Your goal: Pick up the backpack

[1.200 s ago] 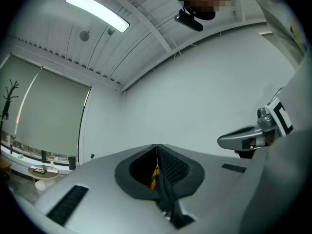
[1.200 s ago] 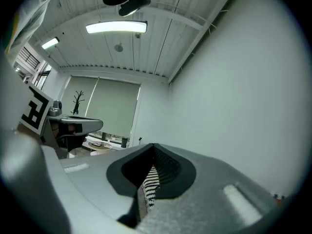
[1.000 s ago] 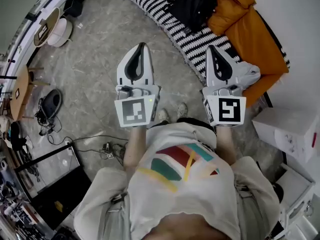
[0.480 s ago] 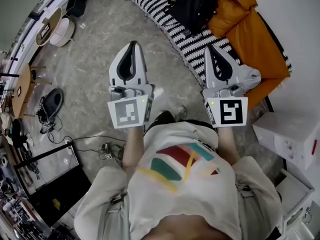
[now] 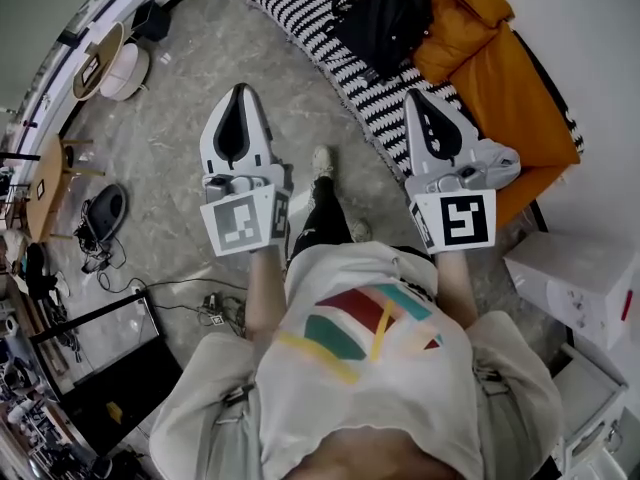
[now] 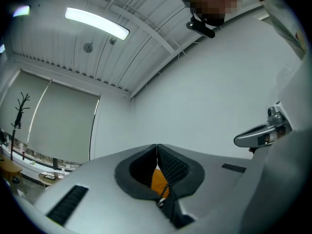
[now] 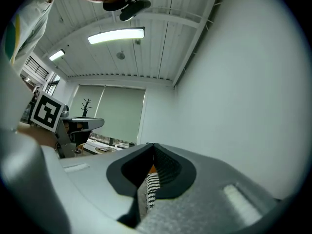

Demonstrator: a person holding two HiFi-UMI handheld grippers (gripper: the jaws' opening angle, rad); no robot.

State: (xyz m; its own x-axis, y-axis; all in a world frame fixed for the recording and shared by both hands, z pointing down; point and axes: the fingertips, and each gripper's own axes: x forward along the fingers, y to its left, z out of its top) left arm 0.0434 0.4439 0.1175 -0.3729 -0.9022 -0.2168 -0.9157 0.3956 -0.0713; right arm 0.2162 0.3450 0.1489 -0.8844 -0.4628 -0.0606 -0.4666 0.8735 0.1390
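Left gripper (image 5: 236,108) and right gripper (image 5: 424,113): fingers closed, empty.

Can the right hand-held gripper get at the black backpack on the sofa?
Probably, after moving closer: nothing stands between the right hand-held gripper and the backpack, but its jaws are shut.

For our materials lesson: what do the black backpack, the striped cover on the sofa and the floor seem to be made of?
Backpack: soft black fabric, likely nylon or similar; it slumps and creases, matte.
Striped cover: woven or knitted textile; it drapes over the sofa edge.
Floor: hard grey stone or stone-look tile, veined and mottled.
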